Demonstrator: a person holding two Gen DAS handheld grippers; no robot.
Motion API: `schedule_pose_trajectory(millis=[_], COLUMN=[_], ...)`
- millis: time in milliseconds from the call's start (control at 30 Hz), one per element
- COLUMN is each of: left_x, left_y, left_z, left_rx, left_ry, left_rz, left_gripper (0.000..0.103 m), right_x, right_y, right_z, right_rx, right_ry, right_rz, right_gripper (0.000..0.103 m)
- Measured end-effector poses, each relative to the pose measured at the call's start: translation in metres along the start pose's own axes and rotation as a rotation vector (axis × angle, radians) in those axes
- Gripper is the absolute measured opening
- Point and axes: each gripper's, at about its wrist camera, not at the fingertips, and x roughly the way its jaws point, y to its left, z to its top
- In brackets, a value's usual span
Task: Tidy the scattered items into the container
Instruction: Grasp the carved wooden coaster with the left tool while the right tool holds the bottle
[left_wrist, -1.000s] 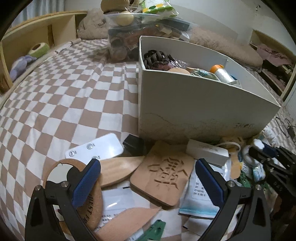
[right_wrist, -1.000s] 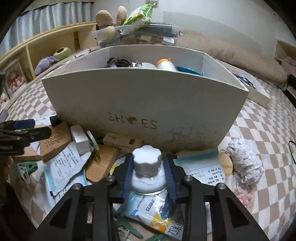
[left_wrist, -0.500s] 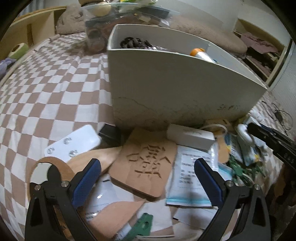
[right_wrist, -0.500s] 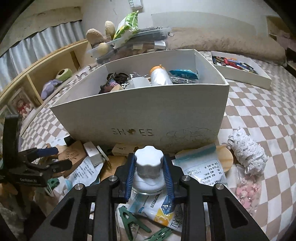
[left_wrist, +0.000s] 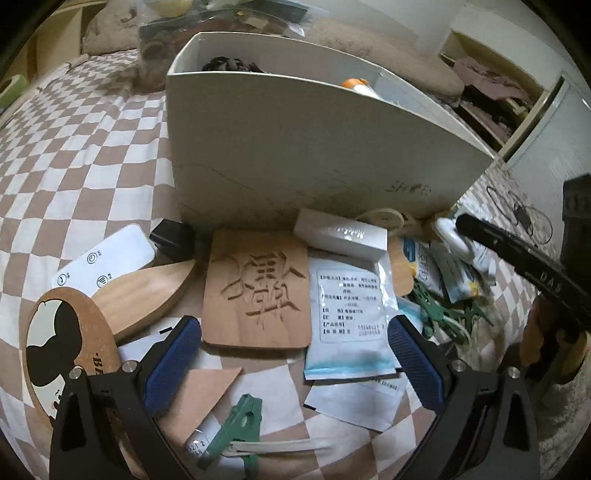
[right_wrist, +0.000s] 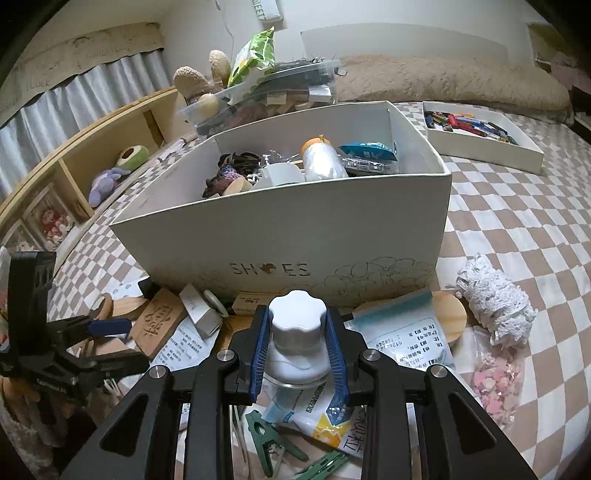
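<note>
My right gripper (right_wrist: 297, 339) is shut on a soft pouch by its white scalloped cap (right_wrist: 297, 326), held above the clutter in front of the white shoe box (right_wrist: 280, 236). The box holds a bottle, hair clips and packets. My left gripper (left_wrist: 293, 354) stands open over a carved wooden coaster (left_wrist: 256, 291) and a white-and-blue sachet (left_wrist: 349, 314), pads apart and touching neither. In the left wrist view the right gripper (left_wrist: 480, 236) shows at the right edge with the white cap. The left gripper (right_wrist: 107, 332) also appears low at the left of the right wrist view.
Scattered on the checked bedspread: a white remote (left_wrist: 103, 258), round wooden coasters (left_wrist: 62, 339), a small white carton (left_wrist: 340, 234), green clips (right_wrist: 269, 439), a lace roll (right_wrist: 495, 301), a bag of pink bits (right_wrist: 495, 380). A shallow tray (right_wrist: 484, 147) and clear bins (right_wrist: 266, 96) lie behind.
The right gripper rose with the pouch, so the box's inside now shows. The left gripper tipped downward and shifted right, bringing the carved coaster and sachet between its open fingers.
</note>
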Motion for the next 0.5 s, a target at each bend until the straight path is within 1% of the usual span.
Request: schedule_pose_trajectory(millis=[100,200,233,500], left_x=[0.006,0.015,0.018,0.025], left_y=[-0.002,0.0,0.001,0.005], left_z=[0.003,0.004,0.004,0.013], left_rx=[0.008,0.001,-0.004,-0.029], left_ry=[0.009,0.034,0.039,0.031], left_rz=[0.044,0.087,0.101,0.118], left_gripper=[0.101,0.092,0.091,0.09], right_x=[0.0,-0.001,-0.002,-0.004], right_y=[0.0,0.001,0.001,0.001], right_z=[0.0,0.001,0.001,0.001], right_rx=[0.001,0.0,-0.001,0.0], right_ry=[0.0,-0.005,-0.006,-0.009], right_rz=[0.003,0.007,0.007,0.013], right_gripper=[0.031,0.031,0.031,0.031])
